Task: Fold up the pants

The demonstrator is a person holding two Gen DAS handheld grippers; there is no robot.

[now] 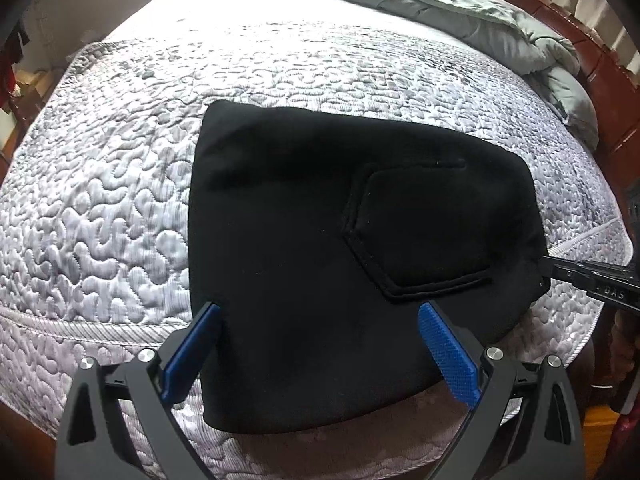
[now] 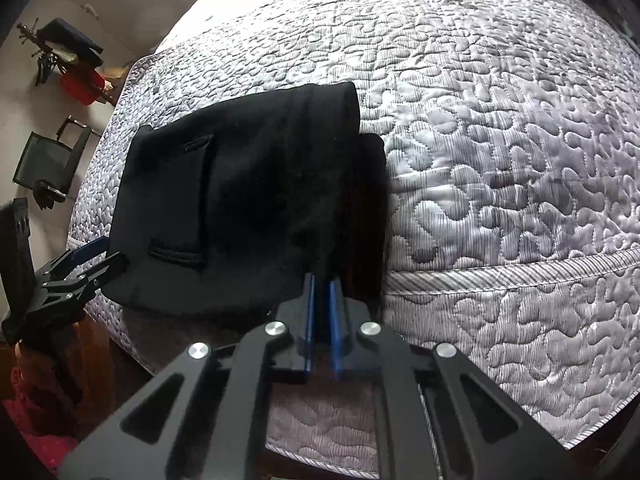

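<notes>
The black pants (image 1: 304, 216) lie folded into a compact stack near the front edge of the quilted mattress (image 1: 120, 184), a back pocket (image 1: 420, 232) facing up. My left gripper (image 1: 320, 320) is open, its blue pads straddling the near edge of the stack. My right gripper (image 2: 322, 292) is shut on the pants' near right edge (image 2: 256, 200); it shows in the left wrist view (image 1: 548, 268) at the stack's right corner. The left gripper shows in the right wrist view (image 2: 100, 256) at the stack's left corner.
A rumpled grey comforter (image 1: 460, 4) lies at the far side of the bed by a brown headboard (image 1: 600, 92). A chair (image 2: 48, 160) and clutter (image 2: 68, 60) stand on the floor left of the bed. The mattress edge (image 2: 500, 280) runs close below the grippers.
</notes>
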